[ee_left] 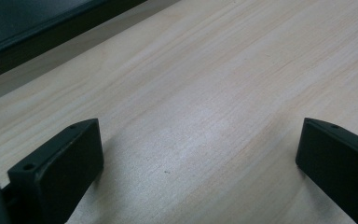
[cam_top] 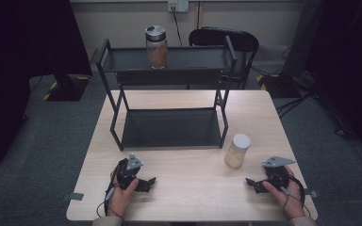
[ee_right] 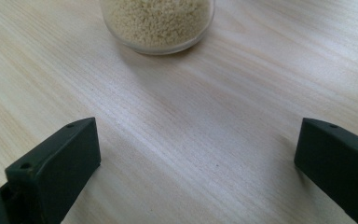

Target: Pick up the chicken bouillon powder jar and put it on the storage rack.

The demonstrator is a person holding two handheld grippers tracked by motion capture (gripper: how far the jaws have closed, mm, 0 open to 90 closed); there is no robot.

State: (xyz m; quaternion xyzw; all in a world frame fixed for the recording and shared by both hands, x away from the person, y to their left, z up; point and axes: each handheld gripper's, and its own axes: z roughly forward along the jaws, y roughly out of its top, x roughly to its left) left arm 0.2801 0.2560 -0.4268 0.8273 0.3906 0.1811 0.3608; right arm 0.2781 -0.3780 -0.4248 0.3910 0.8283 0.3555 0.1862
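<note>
A glass jar with a white lid [cam_top: 238, 150], filled with pale grains, stands on the wooden table [cam_top: 188, 188] at the right, just in front of the black rack's right leg. My right gripper [cam_top: 253, 185] rests on the table a little nearer than that jar, open and empty; in the right gripper view the jar's base [ee_right: 158, 23] sits ahead of the wide-apart jaws [ee_right: 198, 123]. My left gripper [cam_top: 147, 183] lies at the near left, also open with only bare wood between its jaws [ee_left: 200, 126]. A second jar with a metal lid [cam_top: 156, 47], holding brown contents, stands on the rack's top shelf.
A black two-tier metal rack [cam_top: 169, 127] takes up the far half of the table; its lower shelf edge [ee_left: 37, 32] appears in the left gripper view. Behind the table stands a dark chair [cam_top: 226, 40]. Grey carpet surrounds the table.
</note>
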